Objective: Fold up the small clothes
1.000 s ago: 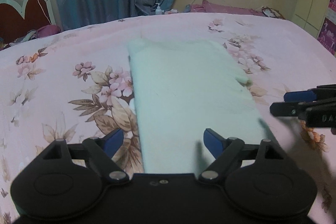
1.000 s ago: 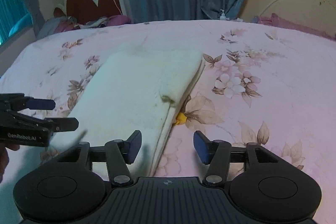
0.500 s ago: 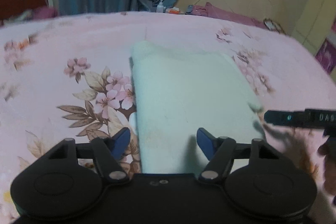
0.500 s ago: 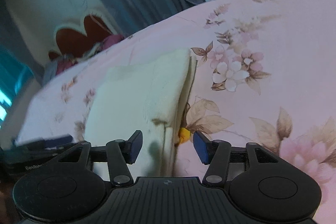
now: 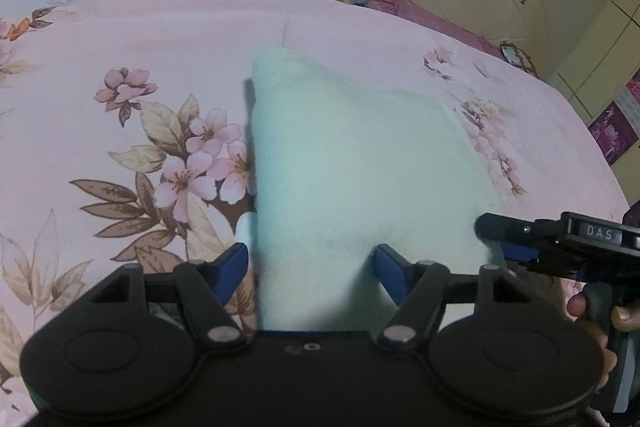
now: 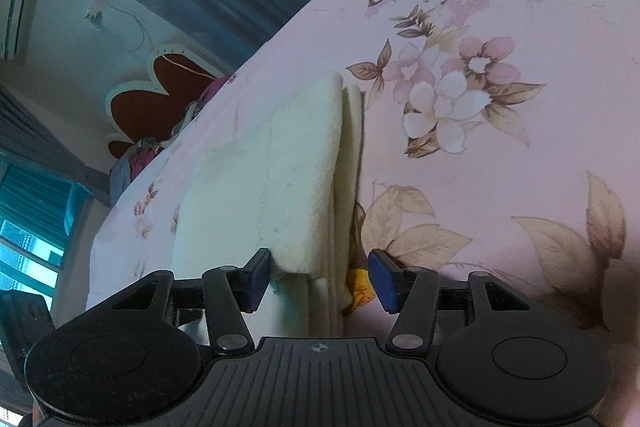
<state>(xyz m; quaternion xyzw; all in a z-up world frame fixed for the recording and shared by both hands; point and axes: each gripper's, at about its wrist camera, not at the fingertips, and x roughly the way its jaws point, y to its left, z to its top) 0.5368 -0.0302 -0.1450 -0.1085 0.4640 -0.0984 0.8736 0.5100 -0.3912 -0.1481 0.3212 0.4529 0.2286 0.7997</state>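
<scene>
While folded cream garment (image 5: 352,187) lies mid-bed on floral bedsheet (image 5: 120,75), left gripper (image 5: 310,267) spread wide over near edge; right gripper (image 6: 316,277) open, straddling stacked corner, gripping nothing.

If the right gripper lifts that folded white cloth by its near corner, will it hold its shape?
Probably not. The cloth lies in several loose layers that show at its near edge, so the right gripper, open around that edge, may catch only some. It looks soft and thick, so it should droop. The left gripper is open too.
</scene>
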